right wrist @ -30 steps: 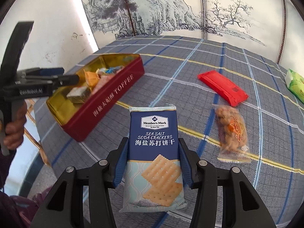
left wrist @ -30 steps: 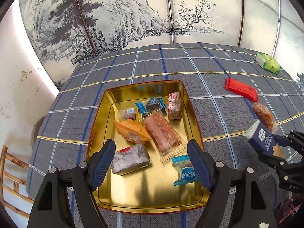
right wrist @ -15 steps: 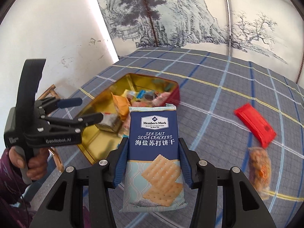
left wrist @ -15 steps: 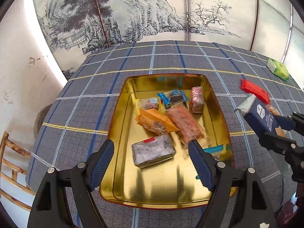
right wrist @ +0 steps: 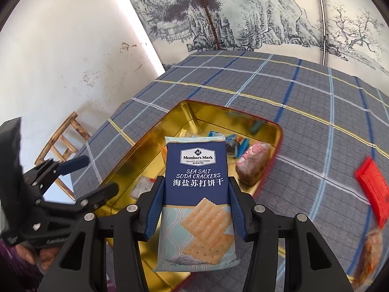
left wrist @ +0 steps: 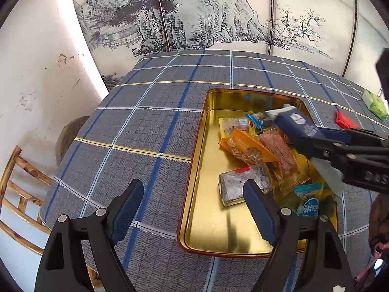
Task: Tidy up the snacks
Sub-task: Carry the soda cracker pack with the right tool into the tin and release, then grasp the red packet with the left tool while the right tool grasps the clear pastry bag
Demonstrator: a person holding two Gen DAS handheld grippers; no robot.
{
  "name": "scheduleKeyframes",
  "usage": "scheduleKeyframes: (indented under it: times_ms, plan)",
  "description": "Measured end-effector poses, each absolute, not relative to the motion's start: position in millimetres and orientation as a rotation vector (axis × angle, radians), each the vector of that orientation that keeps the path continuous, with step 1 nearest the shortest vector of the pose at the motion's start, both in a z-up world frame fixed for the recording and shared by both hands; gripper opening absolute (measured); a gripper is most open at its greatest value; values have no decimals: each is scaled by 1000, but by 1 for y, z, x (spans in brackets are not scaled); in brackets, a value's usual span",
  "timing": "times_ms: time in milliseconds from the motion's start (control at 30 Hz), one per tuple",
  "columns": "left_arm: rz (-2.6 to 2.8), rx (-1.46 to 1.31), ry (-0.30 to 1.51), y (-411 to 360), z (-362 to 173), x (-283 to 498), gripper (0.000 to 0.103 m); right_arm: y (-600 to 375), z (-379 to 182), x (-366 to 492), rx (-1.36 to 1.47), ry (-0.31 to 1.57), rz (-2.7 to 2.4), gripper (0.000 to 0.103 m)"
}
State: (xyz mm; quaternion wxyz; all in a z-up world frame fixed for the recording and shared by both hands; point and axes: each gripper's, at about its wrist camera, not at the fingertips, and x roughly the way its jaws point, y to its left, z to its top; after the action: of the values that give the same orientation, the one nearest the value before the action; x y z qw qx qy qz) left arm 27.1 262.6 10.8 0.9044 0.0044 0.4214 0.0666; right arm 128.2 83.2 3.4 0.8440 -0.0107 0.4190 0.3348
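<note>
The table [left wrist: 150, 126], under a grey plaid cloth, carries a gold tin [left wrist: 211, 228] at centre right of the left wrist view, already part-filled with wrapped snacks, the sorting place. The right gripper [right wrist: 194, 209] pinches the soda cracker packet [right wrist: 197, 194] over the tin, ready to drop it in. The left gripper [left wrist: 193, 210] holds nothing, fingers spreading, straddling the tin's left rim. A second earlier the packet was still beside the tin, over the cloth.

The right gripper [left wrist: 313, 143] holds a blue cracker pack [left wrist: 295, 124] over the gold tin [left wrist: 194, 170] of snacks.
</note>
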Motion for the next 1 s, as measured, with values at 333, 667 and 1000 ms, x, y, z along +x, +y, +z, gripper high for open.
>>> scheduleKeyframes:
  times_ms: [333, 667, 1000]
  plan:
    - [109, 21, 876, 256, 15, 20, 81, 32, 21, 109, 118, 768, 678, 71]
    - [-45, 102, 832, 193, 35, 17, 87, -131, -11, 52, -63, 778, 245, 78]
    - [-181, 124, 890, 129, 41, 28, 87, -152, -36, 98, -70, 837, 278, 71]
